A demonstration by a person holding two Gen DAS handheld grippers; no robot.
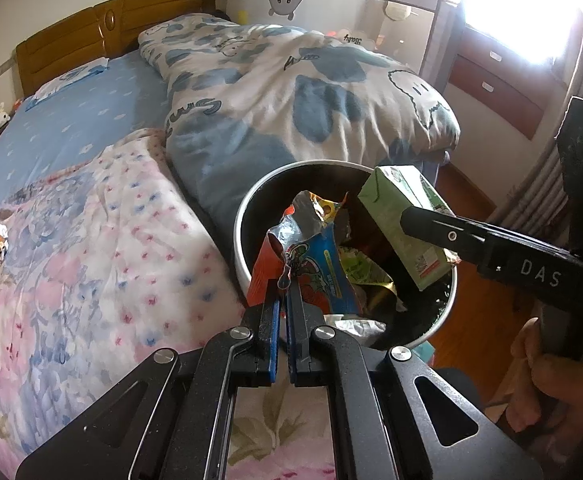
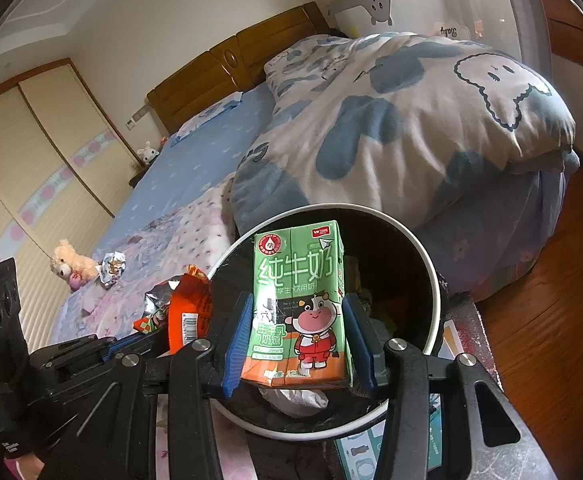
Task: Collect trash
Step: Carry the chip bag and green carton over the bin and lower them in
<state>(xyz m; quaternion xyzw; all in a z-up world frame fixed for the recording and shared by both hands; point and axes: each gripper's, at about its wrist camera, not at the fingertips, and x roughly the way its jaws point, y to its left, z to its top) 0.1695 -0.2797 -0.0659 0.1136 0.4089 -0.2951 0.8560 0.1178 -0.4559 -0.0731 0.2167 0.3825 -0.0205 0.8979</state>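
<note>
Wooden headboard backs the quilted bed; left tongs pinch a wrapper, right tongs a milk carton.

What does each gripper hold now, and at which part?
Left gripper: a crumpled foil snack wrapper, pinched at its lower edge. Right gripper: a green milk carton, jaws on its two narrow sides, lower half. Both are over the white-rimmed bin.
</note>
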